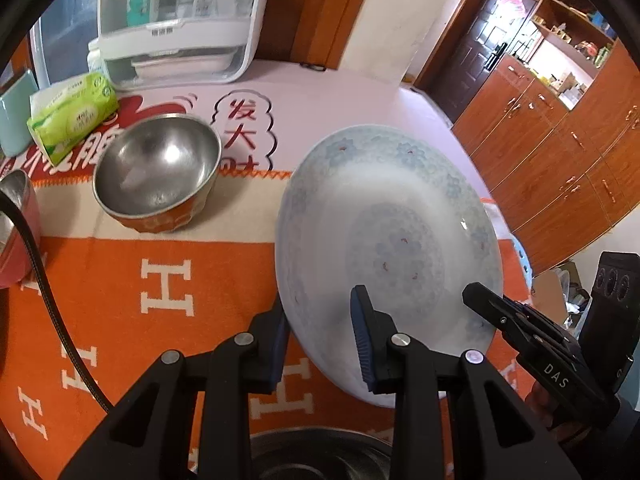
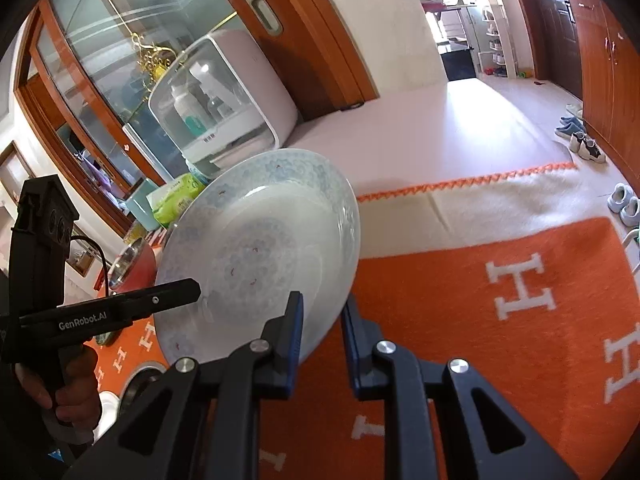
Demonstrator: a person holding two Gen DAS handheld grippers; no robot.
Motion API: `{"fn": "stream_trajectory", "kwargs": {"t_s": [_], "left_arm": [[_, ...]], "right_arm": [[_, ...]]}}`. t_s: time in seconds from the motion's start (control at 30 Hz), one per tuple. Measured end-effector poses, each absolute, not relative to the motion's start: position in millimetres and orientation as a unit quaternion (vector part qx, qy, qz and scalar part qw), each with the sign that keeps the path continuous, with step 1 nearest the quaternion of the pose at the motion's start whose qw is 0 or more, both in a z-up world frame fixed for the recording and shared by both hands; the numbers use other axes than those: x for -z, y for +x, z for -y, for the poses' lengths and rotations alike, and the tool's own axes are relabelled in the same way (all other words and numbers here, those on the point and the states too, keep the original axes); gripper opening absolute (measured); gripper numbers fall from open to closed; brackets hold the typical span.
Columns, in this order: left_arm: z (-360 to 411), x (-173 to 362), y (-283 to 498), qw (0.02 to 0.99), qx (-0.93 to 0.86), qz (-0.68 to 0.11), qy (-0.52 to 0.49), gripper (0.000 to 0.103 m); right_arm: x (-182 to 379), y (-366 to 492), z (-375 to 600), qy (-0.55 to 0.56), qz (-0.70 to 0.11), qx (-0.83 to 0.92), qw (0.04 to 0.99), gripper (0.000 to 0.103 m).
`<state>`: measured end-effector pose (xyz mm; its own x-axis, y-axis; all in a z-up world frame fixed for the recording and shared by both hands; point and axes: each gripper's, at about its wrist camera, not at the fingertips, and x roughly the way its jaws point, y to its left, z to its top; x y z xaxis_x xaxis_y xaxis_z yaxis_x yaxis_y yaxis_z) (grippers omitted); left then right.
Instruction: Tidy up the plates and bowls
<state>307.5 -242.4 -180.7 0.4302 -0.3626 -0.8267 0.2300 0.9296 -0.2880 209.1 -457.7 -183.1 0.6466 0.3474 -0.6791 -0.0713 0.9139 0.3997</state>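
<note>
A white plate with a pale blue flower pattern (image 1: 396, 232) is held tilted above the orange blanket; it also shows in the right wrist view (image 2: 260, 256). My left gripper (image 1: 320, 320) is shut on the plate's near rim, one pad on each face. My right gripper (image 2: 322, 316) is shut on the opposite rim; it shows in the left wrist view (image 1: 480, 300) at the plate's right edge. A steel bowl with an orange outside (image 1: 160, 168) stands on the table to the left. A red-sided steel bowl (image 1: 16, 232) sits at the far left.
An orange blanket with white H letters (image 1: 160, 280) covers the table. A white dish cabinet (image 1: 180, 20), a green tissue pack (image 1: 72, 112) and a teal container (image 1: 14, 116) stand at the back. Another steel bowl's rim (image 1: 320, 452) lies below my left gripper.
</note>
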Motion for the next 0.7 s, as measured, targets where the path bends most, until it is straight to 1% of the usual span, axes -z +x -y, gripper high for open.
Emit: {"fn": "stream_trajectory", "kwargs": {"t_s": [0.27,0.7], "left_arm": [[238.7,145.4,279.1,0.854,0.183,-0.482,-0.066,0.028],[217.3,89.8,211.8,0.877,0.18,-0.439,-0.069,0.028]], "right_arm": [[147.6,186.3,454.6,0.157,-0.376,-0.121,0.905,0.018],[102.2,136.7,436.4,0.145,-0.339,-0.144,0.918,0.018]]}}
